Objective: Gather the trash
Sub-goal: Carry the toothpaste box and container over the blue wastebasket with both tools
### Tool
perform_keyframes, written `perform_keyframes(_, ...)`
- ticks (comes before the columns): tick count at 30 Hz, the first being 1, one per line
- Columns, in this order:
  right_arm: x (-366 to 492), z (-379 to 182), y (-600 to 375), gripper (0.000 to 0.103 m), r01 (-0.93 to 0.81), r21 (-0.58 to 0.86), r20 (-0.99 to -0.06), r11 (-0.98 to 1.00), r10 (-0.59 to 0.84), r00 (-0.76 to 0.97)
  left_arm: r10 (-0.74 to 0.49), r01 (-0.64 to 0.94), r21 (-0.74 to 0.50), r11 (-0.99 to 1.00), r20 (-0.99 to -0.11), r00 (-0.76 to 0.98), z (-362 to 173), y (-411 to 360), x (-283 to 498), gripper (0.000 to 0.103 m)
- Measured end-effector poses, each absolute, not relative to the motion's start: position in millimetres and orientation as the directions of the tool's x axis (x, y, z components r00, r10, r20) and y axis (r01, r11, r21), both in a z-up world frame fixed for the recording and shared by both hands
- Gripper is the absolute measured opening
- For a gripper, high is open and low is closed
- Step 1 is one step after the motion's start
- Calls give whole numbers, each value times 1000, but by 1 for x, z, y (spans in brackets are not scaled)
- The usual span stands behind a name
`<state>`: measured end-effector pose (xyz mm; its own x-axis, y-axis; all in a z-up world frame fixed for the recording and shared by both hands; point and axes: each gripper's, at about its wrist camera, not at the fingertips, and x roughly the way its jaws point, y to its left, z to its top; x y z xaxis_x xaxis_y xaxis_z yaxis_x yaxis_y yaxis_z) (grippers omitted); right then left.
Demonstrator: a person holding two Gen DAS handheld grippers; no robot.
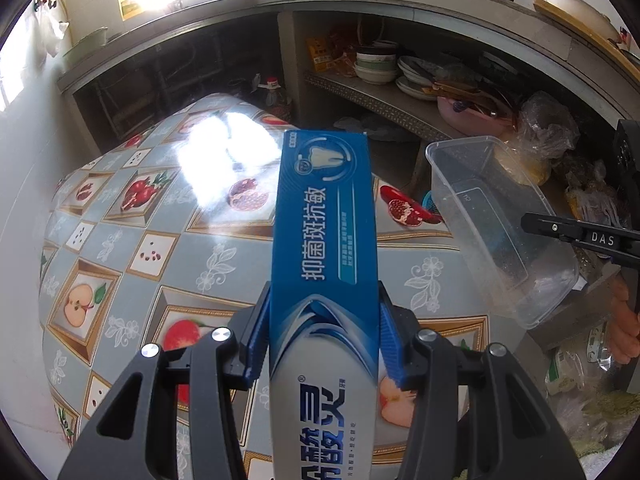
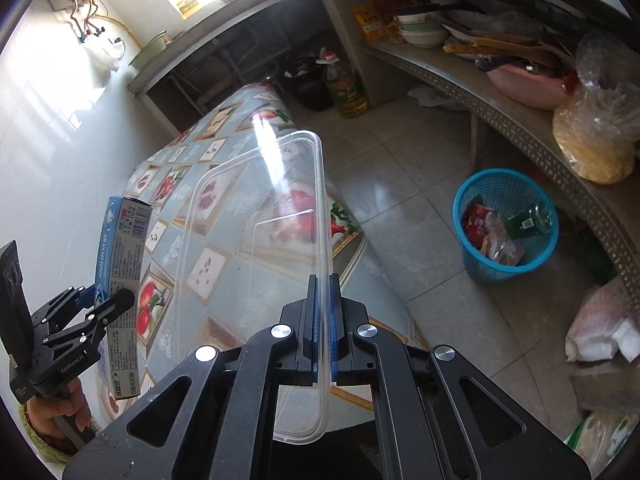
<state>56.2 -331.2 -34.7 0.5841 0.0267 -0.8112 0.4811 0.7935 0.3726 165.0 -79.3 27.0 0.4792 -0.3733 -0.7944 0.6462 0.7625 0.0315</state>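
Basket shows only to my right wrist camera: blue plastic mesh on the tiled floor at three o'clock, wrappers and a green can inside. My right gripper is pinched nearly together on the thin rim of a clear, rounded-corner tub, held over the bench edge. My left wrist camera alone shows the printed face of the box, a long glossy blue-and-silver carton; my left gripper is clamped on its sides, half apart, above the bench's fruit-patterned cloth.
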Motion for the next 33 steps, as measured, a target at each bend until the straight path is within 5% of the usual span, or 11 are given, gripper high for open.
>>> perform_keyframes(16, 2, -39, -397, 3, 614, 392, -799, 686, -77, 596, -478, 787, 36, 617, -777, 410, 55, -181, 169, 46)
perform_keyframes(26, -42, -57, -459, 3, 783, 269, -841, 561, -259, 474, -596, 827, -204, 525, -781, 185, 54, -281, 213, 46)
perform_keyframes(33, -44, -109, -495, 3, 863, 188, -892, 469, -286, 350, -564, 786, -341, 516, -826, 12, 9, -377, 252, 46)
